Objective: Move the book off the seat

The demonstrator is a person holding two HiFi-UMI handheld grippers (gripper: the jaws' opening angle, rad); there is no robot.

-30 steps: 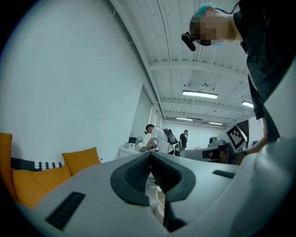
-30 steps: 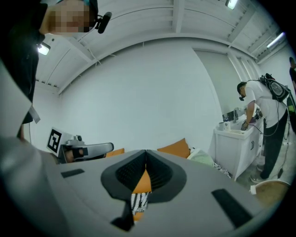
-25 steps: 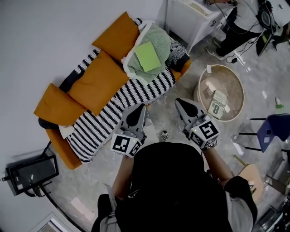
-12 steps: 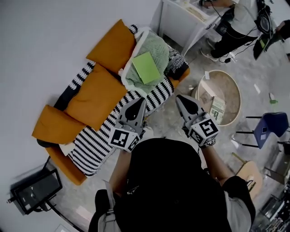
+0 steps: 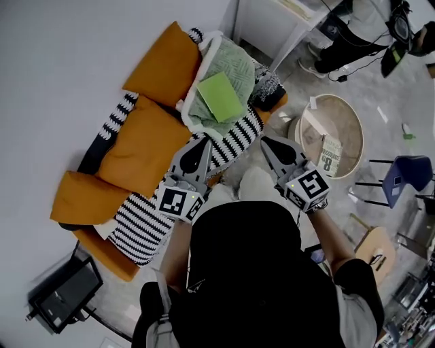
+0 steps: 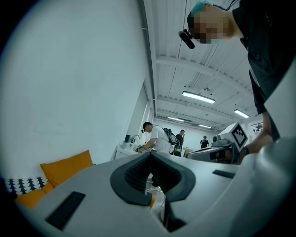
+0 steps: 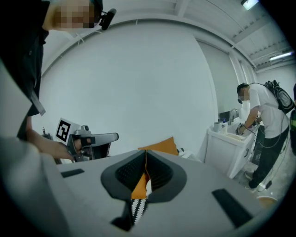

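Note:
A flat green book (image 5: 219, 96) lies on a pale green knitted blanket (image 5: 234, 68) at the right end of the orange sofa (image 5: 139, 139), seen in the head view. A black-and-white striped throw (image 5: 234, 139) covers the seat below it. My left gripper (image 5: 204, 143) is shut and empty, its tip over the striped throw just short of the book. My right gripper (image 5: 266, 141) is also shut and empty, off the sofa's front edge to the right. In the left gripper view the left gripper (image 6: 150, 155) shows its jaws meeting, as does the right gripper (image 7: 145, 152) in the right gripper view.
A round wooden tub (image 5: 353, 129) holding a booklet stands on the floor to the right. A white cabinet (image 5: 272, 20) stands behind the sofa's end, with a person (image 5: 353, 37) beside it. A blue chair (image 5: 408, 180) is at the far right, a black monitor (image 5: 64, 296) at the lower left.
Both grippers have come closer to the sofa's right end; the left tip now reaches over the striped throw. The jaws stay shut and the book has not moved.

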